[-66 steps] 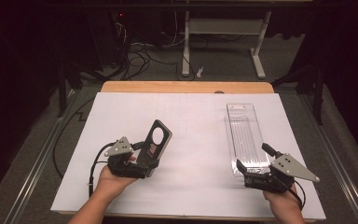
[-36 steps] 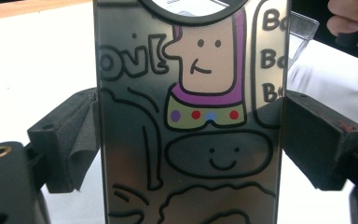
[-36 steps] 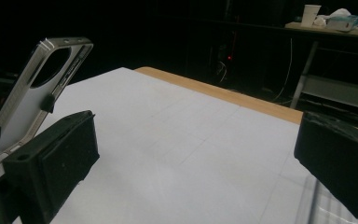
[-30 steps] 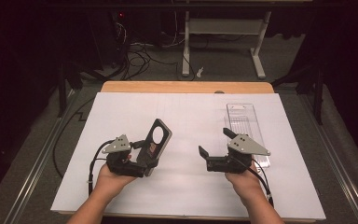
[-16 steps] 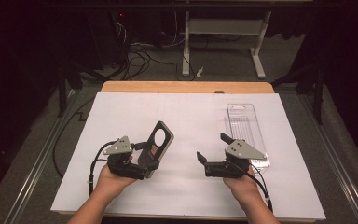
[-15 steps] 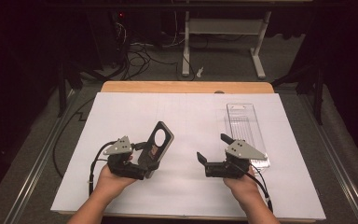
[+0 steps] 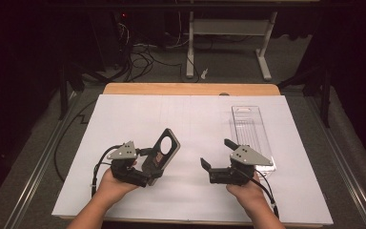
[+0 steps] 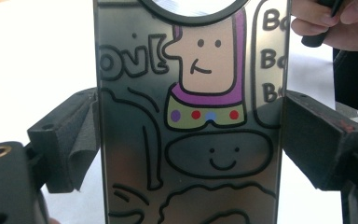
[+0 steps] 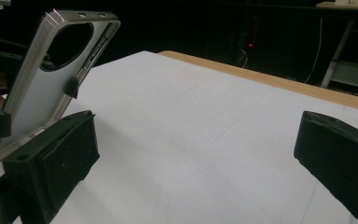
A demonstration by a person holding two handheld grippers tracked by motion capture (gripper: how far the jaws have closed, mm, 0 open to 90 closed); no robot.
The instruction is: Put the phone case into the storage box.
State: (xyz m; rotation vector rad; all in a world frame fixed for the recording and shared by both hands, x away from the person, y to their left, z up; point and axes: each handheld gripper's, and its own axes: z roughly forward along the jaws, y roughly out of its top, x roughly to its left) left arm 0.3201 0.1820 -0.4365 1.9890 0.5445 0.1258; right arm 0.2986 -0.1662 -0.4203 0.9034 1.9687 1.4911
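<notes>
My left gripper (image 7: 153, 165) is shut on a phone case (image 7: 165, 149) and holds it tilted up off the white table sheet (image 7: 195, 119). In the left gripper view the pads press both long edges of the case (image 8: 191, 140), which bears a cartoon figure and a round camera hole. My right gripper (image 7: 214, 152) stands open at the middle of the table, pointing left toward the case, a short way from it. The right gripper view has its wide-apart jaws with only bare sheet between them, and the case's pale back (image 9: 42, 93) at the left.
A clear plastic tray (image 7: 250, 133) lies at the right, just behind the right hand. The sheet ends at a wooden strip (image 7: 190, 89) at the far edge. Beyond are dark floor, cables and a stand's legs (image 7: 228, 47).
The right hand came away from the clear tray and moved left toward the middle, then nearly settled there. The left hand and the case kept still.
</notes>
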